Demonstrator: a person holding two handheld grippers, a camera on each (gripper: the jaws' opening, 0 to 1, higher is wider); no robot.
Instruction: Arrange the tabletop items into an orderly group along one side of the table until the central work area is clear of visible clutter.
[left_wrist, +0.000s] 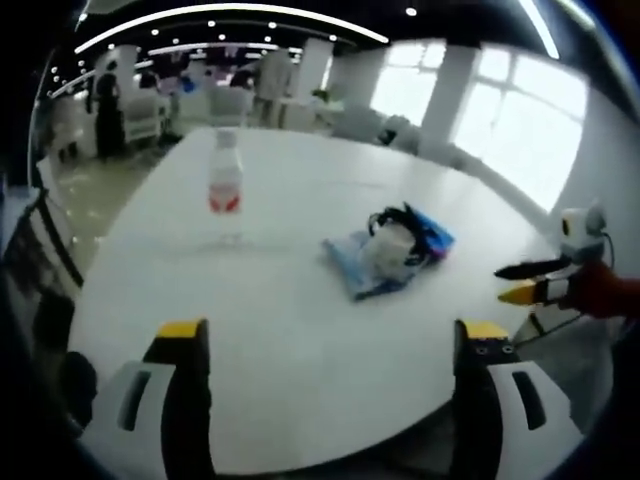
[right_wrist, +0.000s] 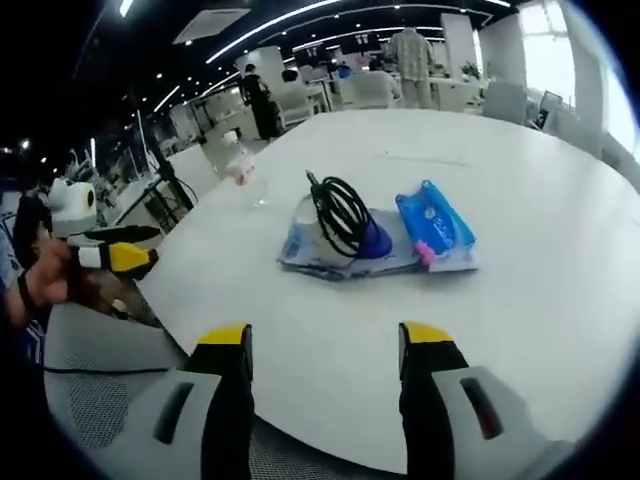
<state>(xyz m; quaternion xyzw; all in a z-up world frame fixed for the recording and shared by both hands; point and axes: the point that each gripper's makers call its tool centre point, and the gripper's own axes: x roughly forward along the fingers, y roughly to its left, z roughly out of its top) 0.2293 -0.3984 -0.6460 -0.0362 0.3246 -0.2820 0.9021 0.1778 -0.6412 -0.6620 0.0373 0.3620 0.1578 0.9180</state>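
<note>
— Table status?

— White table (right_wrist: 540, 190), large, rounded edge. Clutter sits in its central area: a pile (right_wrist: 375, 235) of flat blue packets with a coiled black cable (right_wrist: 340, 215) on top, and a bottle (left_wrist: 225, 190) standing upright, well apart from the pile, towards the far-left edge as the right gripper sees it.

— Tools?

— Both hover off the near edge, holding nothing. Left gripper (left_wrist: 330, 345): jaws wide. Right gripper (right_wrist: 325, 345): jaws wide, a little narrower.

— Which is nearer the pile?

— The right, in my judgement. The pile lies straight ahead of its jaws, long axis running across them, left to right. From the left gripper the pile (left_wrist: 390, 250) sits ahead and to the right; the bottle is ahead, slightly left.

— Progress?

— Nothing grouped along a side yet. I'd expect the right to take the pile, the left the bottle.
</note>
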